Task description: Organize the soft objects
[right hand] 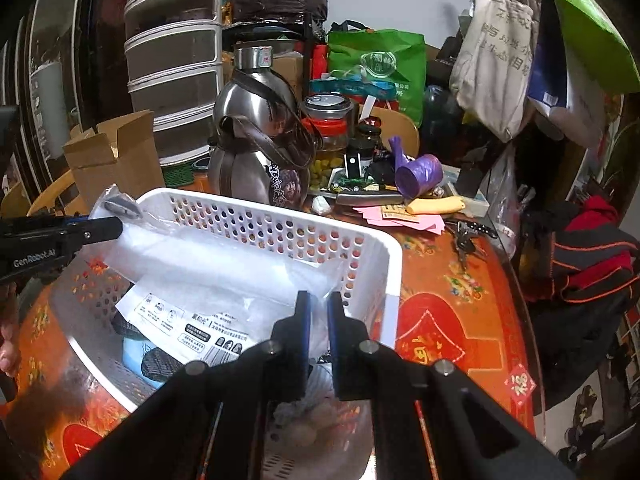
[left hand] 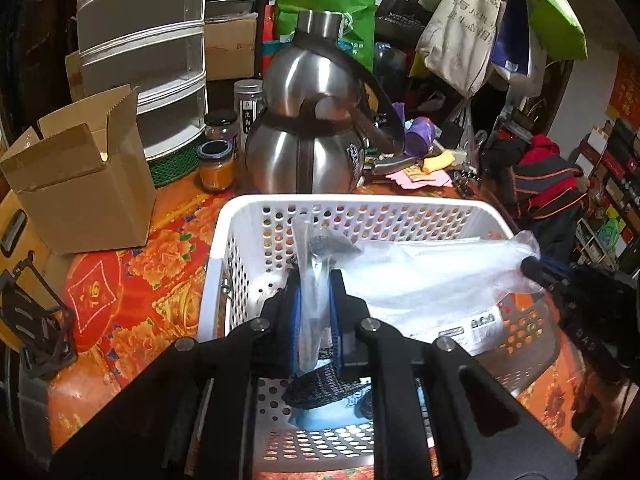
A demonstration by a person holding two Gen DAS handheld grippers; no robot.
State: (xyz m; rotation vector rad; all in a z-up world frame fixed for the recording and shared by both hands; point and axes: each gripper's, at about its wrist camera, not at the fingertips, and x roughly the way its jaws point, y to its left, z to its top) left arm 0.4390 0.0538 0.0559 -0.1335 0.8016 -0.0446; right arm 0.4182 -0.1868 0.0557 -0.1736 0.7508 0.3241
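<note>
Both grippers' jaws clench one clear plastic bag (right hand: 224, 276) over the white basket (right hand: 280, 216). The left gripper (left hand: 316, 280) reads "GenRobot.AI"; the right gripper (right hand: 318, 312) pinches the opposite corner.

Glossy steel flask (left hand: 304, 136), perforated white plastic basket (left hand: 360, 208), clear crinkly plastic bag (left hand: 420, 276), matt cardboard box (left hand: 80, 200).

One white perforated basket (left hand: 360, 208) stands on the tabletop (left hand: 132, 280); one clear plastic bag (left hand: 420, 276) hangs over it; one printed packet (right hand: 188, 320) lies inside; two grippers are in view, the left gripper (left hand: 314, 312) and the right gripper (right hand: 318, 332); one steel flask (left hand: 308, 128); one open cardboard box (left hand: 80, 184); one purple scoop (right hand: 418, 174); one green bag (right hand: 376, 68); one stack of four drawers (left hand: 148, 52); at least three glass jars (left hand: 216, 166).
</note>
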